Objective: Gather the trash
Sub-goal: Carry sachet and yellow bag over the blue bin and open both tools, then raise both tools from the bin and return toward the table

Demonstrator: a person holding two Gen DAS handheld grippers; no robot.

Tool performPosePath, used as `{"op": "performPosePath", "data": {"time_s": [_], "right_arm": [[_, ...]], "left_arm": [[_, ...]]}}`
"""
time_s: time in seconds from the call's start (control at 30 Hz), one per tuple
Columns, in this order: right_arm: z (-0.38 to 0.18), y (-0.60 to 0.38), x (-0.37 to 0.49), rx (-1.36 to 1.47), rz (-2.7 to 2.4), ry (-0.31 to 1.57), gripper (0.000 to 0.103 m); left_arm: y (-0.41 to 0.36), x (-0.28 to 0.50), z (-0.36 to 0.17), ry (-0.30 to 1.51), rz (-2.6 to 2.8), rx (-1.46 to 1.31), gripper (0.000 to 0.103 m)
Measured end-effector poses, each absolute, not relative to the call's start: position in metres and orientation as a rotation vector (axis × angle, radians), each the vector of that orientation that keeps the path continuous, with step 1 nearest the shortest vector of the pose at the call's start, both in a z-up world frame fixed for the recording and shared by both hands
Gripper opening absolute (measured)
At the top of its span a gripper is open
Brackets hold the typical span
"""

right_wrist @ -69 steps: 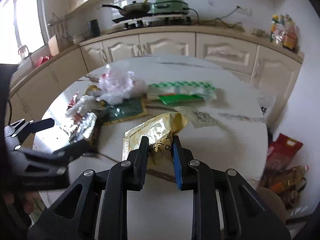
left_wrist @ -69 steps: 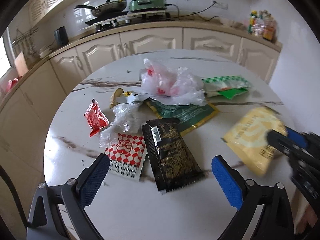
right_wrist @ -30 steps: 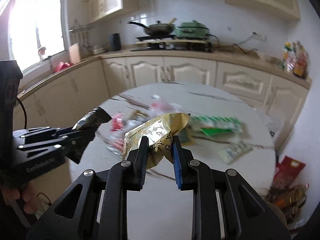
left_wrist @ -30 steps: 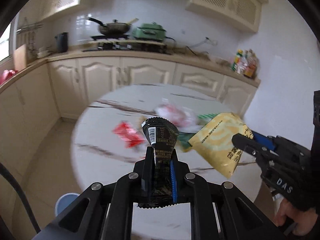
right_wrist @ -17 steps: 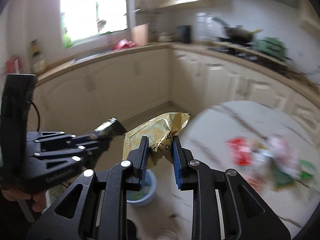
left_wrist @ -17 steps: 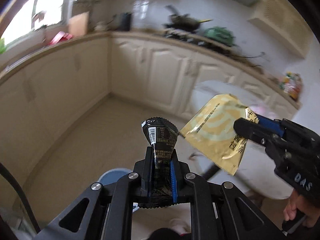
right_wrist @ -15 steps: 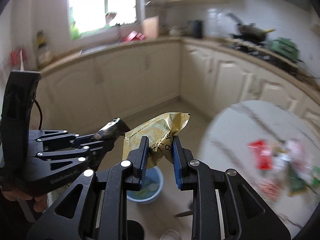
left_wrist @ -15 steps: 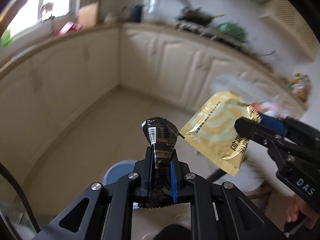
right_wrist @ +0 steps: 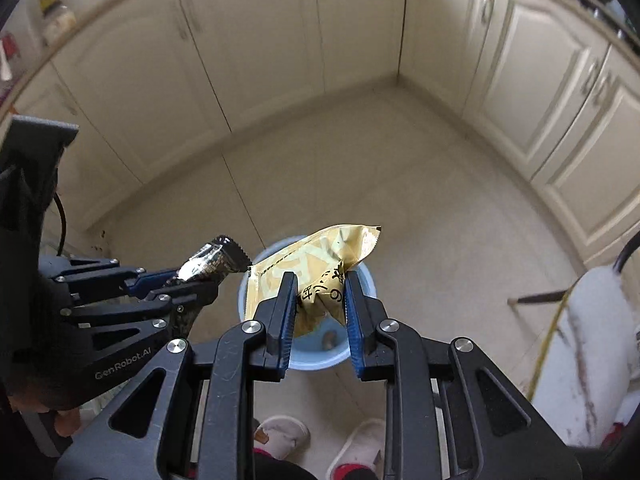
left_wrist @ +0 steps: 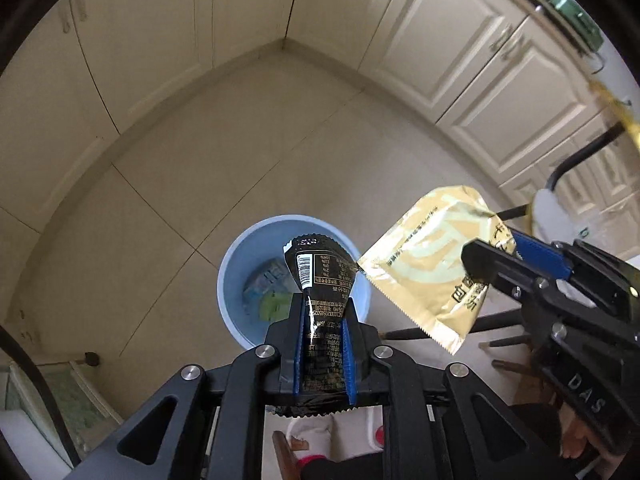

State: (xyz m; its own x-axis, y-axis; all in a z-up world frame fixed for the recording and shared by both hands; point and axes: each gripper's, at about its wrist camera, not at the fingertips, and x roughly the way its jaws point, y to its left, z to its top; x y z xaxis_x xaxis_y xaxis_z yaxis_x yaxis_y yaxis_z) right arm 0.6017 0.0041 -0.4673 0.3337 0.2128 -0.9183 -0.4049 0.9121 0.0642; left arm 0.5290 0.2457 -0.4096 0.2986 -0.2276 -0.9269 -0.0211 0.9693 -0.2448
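Below me on the tiled floor, the round pale-blue plastic bin (left_wrist: 240,258) already holds some wrappers. My right gripper (right_wrist: 320,300) clamps the crinkled gold foil packet (right_wrist: 320,252) above it. My left gripper (left_wrist: 323,332), jaws just easing apart, still pinches the black foil sachet (left_wrist: 320,276). Neither is dropped yet.

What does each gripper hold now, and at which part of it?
The left gripper holds the black wrapper around its lower half. The right gripper holds the gold wrapper at one crumpled end.
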Motion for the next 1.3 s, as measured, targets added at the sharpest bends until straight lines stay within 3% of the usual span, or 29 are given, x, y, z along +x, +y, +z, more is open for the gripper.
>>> {"op": "performPosePath", "data": {"time_s": [0.1, 0.17, 0.4, 0.57, 0.73, 1.03, 1.3], "right_arm": [[-0.494, 0.003, 0.615, -0.174, 0.396, 1.215, 0.022], [-0.509, 0.002, 0.625, -0.171, 0.397, 1.244, 0.022], [-0.533, 0.004, 0.645, -0.141, 0.424, 1.287, 0.025], [-0.528, 0.015, 0.642, -0.111, 0.459, 1.271, 0.043], [-0.497, 0.022, 0.628, -0.113, 0.468, 1.215, 0.052], [-0.392, 0.020, 0.579, -0.153, 0.411, 1.059, 0.082], [-0.268, -0.007, 0.504, -0.157, 0.347, 0.797, 0.096]], "left_arm": [[0.256, 0.547, -0.425, 1.291, -0.111, -0.235, 0.037], [0.261, 0.557, -0.430, 1.309, -0.109, -0.268, 0.056], [0.280, 0.577, -0.429, 1.324, -0.038, -0.283, 0.056], [0.262, 0.568, -0.405, 1.295, 0.021, -0.296, 0.056], [0.249, 0.543, -0.367, 1.231, 0.053, -0.287, 0.056], [0.226, 0.466, -0.265, 1.015, 0.078, -0.243, 0.059], [0.165, 0.383, -0.171, 0.749, 0.066, -0.186, 0.073]]}}
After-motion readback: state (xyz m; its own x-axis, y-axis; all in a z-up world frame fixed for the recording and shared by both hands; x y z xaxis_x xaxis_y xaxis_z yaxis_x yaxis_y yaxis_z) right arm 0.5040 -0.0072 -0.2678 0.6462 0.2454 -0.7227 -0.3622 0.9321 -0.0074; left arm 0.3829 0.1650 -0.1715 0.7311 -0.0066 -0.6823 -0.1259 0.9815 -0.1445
